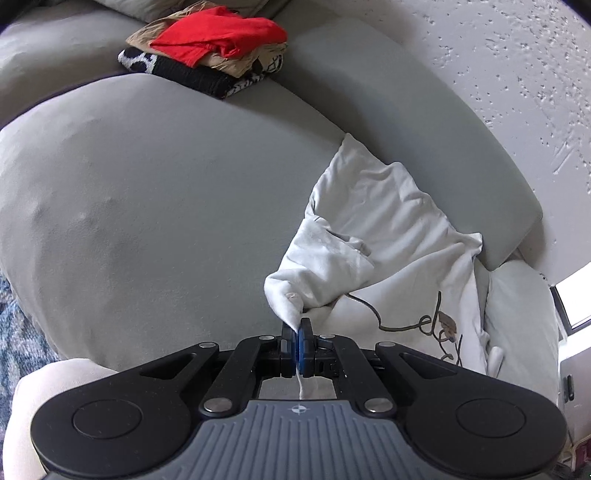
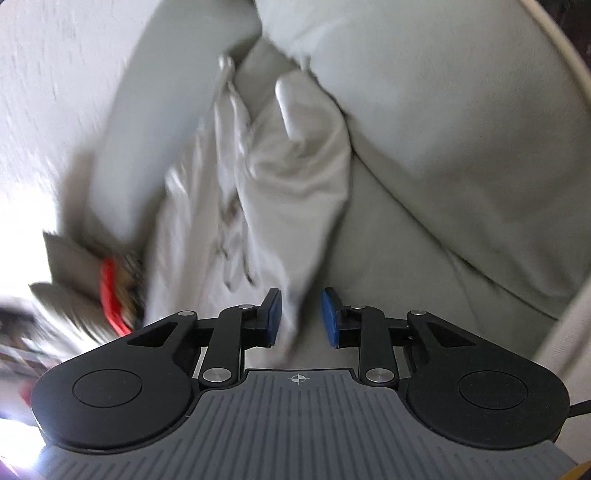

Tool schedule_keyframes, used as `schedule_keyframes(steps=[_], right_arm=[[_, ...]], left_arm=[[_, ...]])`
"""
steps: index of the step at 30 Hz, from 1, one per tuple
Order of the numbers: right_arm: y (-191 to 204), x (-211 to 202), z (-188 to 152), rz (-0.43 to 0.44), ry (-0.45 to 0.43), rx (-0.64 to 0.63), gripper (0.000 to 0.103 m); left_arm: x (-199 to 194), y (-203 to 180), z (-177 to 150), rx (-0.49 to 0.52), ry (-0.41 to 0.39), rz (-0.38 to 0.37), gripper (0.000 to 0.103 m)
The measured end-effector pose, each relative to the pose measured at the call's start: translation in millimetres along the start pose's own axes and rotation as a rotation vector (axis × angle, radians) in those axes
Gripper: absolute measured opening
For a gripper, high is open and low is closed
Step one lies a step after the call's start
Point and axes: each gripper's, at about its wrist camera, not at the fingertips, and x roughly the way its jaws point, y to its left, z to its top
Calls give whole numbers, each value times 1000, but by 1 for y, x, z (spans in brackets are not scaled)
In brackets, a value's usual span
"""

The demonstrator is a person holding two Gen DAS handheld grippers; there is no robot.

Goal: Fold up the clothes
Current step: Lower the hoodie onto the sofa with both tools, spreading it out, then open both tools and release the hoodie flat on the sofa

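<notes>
Left wrist view: the left tool [image 1: 296,332] pinches the white garment [image 1: 373,236], crumpled on the sofa [image 1: 147,192]. The right tool [image 2: 300,317] gapes around a hanging fold, probably to grip next and spread it.

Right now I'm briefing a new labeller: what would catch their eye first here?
The red garment topping a folded pile at the sofa's far end stands out most. Nearer, the left gripper is shut on a corner of the white shirt crumpled against the backrest. The right gripper hangs open with white cloth between its pads.
</notes>
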Motion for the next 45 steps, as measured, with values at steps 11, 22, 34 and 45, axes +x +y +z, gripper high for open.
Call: schedule_keyframes(steps=[11,22,34,45], right_arm=[[17,-4,-10,-108,-162,-112,1],[51,-63,-26,-302,-193,-258,1],[43,-57,-60,-425,-60,-408,34],[73,-72,-69,-309,-149,-620,29]], left_arm=[[6,2,1,-20,8,1,0],[-20,-1,-5,-5,24,-2,0],[-16,-20,-39,214,61,226,10],[-43,-99,-72,484,-61,147,42]])
